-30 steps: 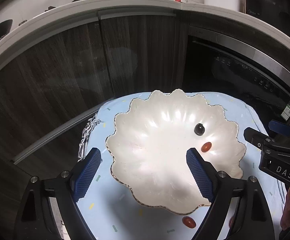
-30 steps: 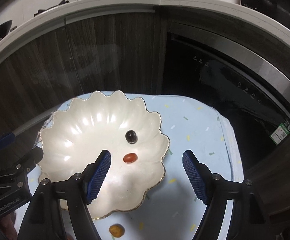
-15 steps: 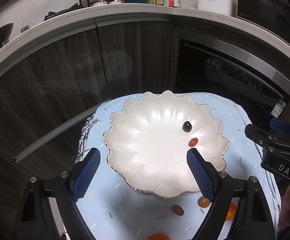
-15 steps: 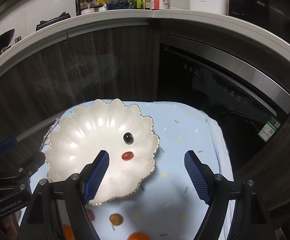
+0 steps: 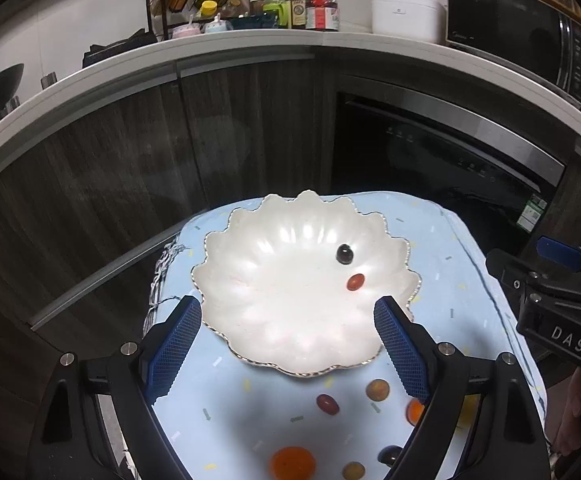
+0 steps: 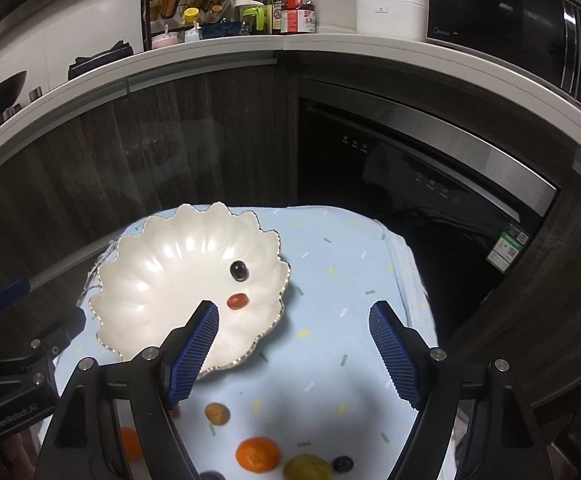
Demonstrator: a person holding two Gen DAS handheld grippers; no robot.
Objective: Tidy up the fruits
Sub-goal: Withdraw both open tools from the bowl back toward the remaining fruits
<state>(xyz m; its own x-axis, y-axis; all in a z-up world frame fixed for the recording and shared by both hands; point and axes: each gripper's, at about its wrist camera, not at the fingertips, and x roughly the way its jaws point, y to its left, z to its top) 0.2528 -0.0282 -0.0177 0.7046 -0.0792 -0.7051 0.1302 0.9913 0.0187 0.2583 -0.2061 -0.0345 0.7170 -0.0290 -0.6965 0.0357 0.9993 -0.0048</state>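
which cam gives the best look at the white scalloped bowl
Left wrist view: the white scalloped bowl sits centred, its whole rim visible between the open fingers. In the right wrist view it lies off to the left, its near edge hidden behind a fingertip.

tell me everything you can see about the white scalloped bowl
The white scalloped bowl is a wide, shallow, glossy, pearly dish, ceramic by its look, with a wavy rim edged in a thin metallic line. It sits upright on the light blue speckled cloth. Inside lie only a dark round grape and a small red oval fruit, apart, on its right side. Neither gripper touches it.
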